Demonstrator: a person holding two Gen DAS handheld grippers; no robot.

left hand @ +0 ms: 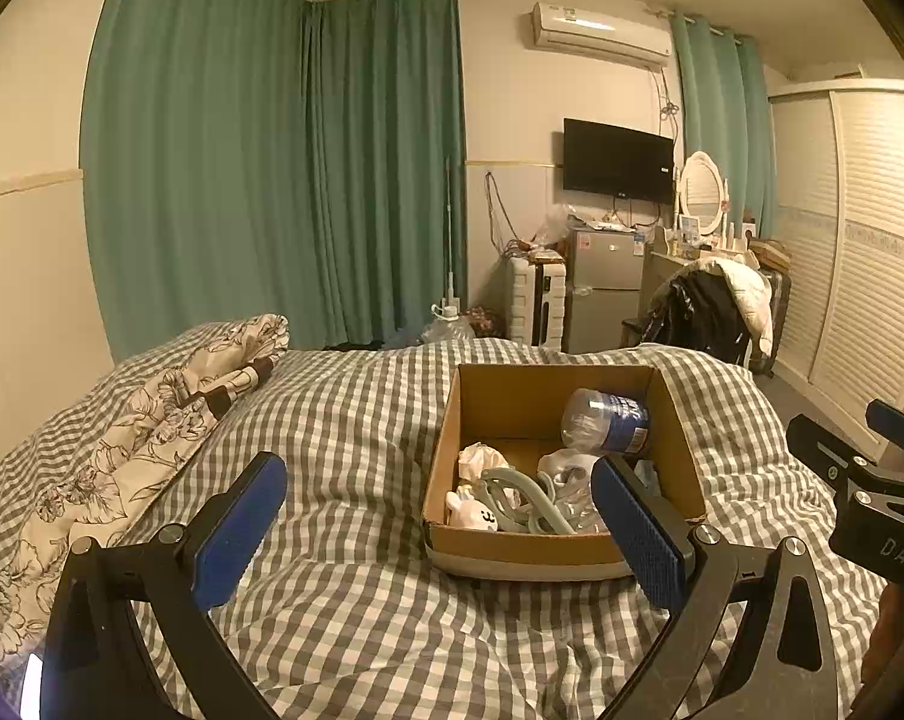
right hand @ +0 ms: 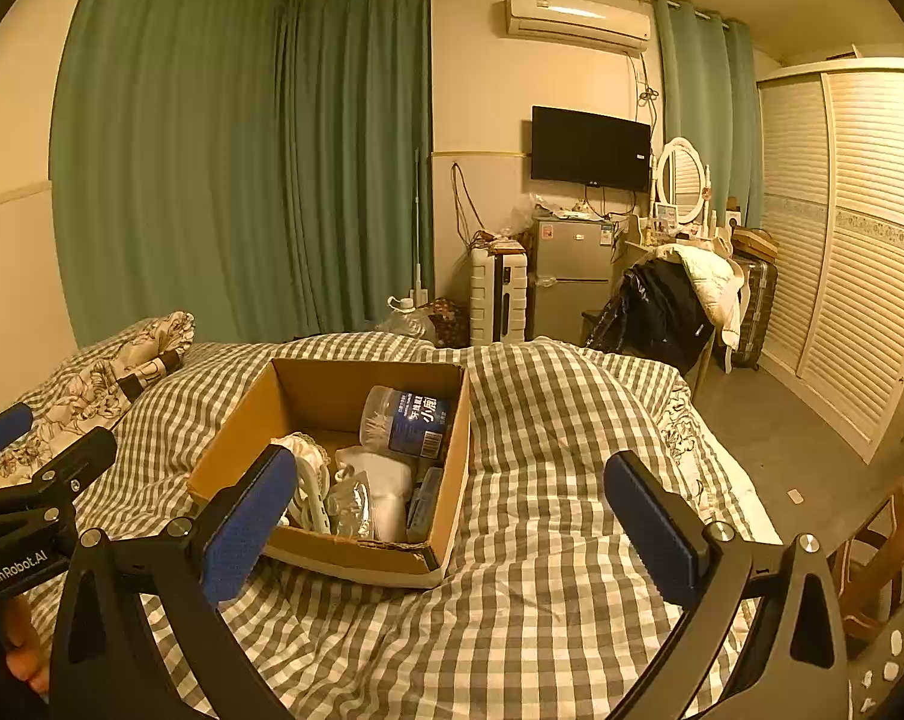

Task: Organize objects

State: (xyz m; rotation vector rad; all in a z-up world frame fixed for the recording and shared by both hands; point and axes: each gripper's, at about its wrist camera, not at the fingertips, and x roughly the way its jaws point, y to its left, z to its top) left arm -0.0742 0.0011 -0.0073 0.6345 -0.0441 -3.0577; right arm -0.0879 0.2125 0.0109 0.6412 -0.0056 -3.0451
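Bottle (right hand: 407, 423) lies tilted in box (right hand: 236, 426) (base up-left).

A wall-mounted black television (right hand: 590, 149) anchors the far cream wall, with a white air conditioner (right hand: 577, 21) above it and a small silver fridge (right hand: 572, 276) below it. To the television's left, teal curtains (right hand: 242, 168) cover the corner from ceiling to floor; to its right stand an oval mirror (right hand: 683, 180), a chair draped with dark and white clothes (right hand: 671, 300), and a white louvred wardrobe (right hand: 860, 252) along the side wall. Warm, yellowish light fills the room, and a bed in grey-and-white checked bedding (right hand: 542, 480) fills the foreground before the television.
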